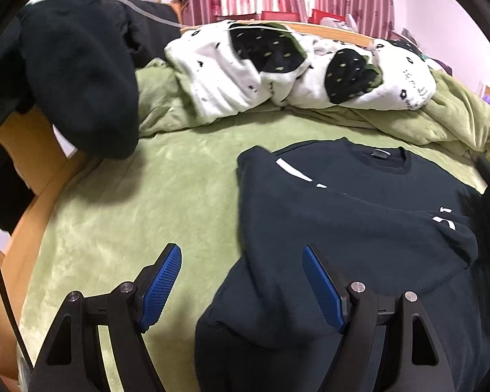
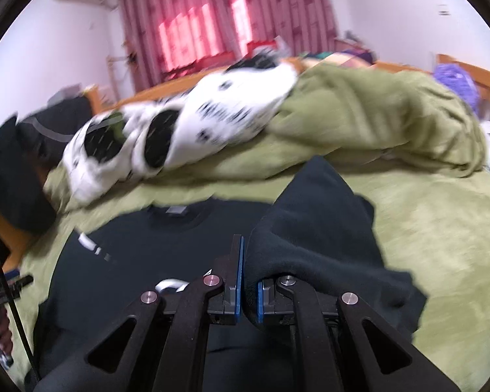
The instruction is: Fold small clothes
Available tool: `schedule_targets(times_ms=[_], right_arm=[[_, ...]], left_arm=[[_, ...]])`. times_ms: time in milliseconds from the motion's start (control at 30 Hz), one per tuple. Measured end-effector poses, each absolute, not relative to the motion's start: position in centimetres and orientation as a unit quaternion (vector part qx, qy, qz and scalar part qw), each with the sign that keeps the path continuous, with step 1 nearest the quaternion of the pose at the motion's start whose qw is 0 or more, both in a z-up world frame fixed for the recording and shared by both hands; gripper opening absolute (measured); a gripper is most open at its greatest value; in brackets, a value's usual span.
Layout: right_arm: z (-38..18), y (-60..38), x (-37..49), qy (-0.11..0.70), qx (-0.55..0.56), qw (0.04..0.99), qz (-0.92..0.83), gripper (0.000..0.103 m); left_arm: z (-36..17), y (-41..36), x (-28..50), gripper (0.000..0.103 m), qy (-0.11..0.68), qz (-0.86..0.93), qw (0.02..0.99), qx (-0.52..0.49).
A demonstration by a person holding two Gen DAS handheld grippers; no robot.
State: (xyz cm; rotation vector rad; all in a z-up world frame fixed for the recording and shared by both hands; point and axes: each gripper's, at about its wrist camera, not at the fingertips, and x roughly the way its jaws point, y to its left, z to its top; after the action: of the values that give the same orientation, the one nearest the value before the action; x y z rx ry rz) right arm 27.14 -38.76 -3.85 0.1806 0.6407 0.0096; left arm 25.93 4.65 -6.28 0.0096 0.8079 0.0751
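Observation:
A black sweatshirt [image 1: 359, 215] with small white marks lies flat on the green bedcover, collar at the far side. Its left sleeve is folded in over the body. My left gripper [image 1: 241, 261] is open and empty, just above the sweatshirt's near left edge. My right gripper [image 2: 250, 261] is shut on the sweatshirt's right sleeve [image 2: 320, 228] and holds it lifted over the body [image 2: 140, 261]. The right wrist view is blurred by motion.
A white and black spotted blanket [image 1: 277, 72] and a bunched green quilt [image 2: 375, 121] lie at the far side of the bed. Dark clothes [image 1: 75, 78] hang over the wooden frame at the left. The green bedcover [image 1: 130, 222] shows bare to the left of the sweatshirt.

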Motion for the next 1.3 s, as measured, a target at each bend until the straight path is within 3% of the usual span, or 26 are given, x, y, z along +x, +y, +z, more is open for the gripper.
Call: schedule_targets(times_ms=[233, 433, 667, 833, 1133, 1300], right_arm=[[-10.3, -32.0, 28.7, 0.374, 0.060, 0.925, 0.037, 0.007], [-13.6, -30.9, 29.3, 0.416, 0.055, 0.907, 0.036, 0.018], [-10.0, -33.8, 25.1, 0.424, 0.036, 0.904, 0.048, 0.043], [-7.3, -38.9, 20.8, 0.389, 0.056, 0.919, 0.016, 0.049], [-9.2, -50.5, 20.6, 0.390, 0.155, 0.906, -0.059, 0.049], [-12.4, -53.1, 22.6, 0.410, 0.173, 0.893, -0.063, 0.050]], left_arm=[[-9.0, 6.0, 26.6, 0.075, 0.411, 0.039, 0.911, -0.011], [-10.8, 5.7, 27.0, 0.075, 0.431, 0.024, 0.902, -0.027], [-10.0, 2.0, 26.5, 0.075, 0.423, -0.011, 0.906, -0.028], [-8.8, -2.9, 26.5, 0.075, 0.418, -0.039, 0.908, -0.017], [-6.9, -11.2, 26.2, 0.075, 0.386, -0.079, 0.918, 0.049], [-8.0, -12.2, 27.4, 0.075, 0.394, -0.082, 0.915, 0.031]])
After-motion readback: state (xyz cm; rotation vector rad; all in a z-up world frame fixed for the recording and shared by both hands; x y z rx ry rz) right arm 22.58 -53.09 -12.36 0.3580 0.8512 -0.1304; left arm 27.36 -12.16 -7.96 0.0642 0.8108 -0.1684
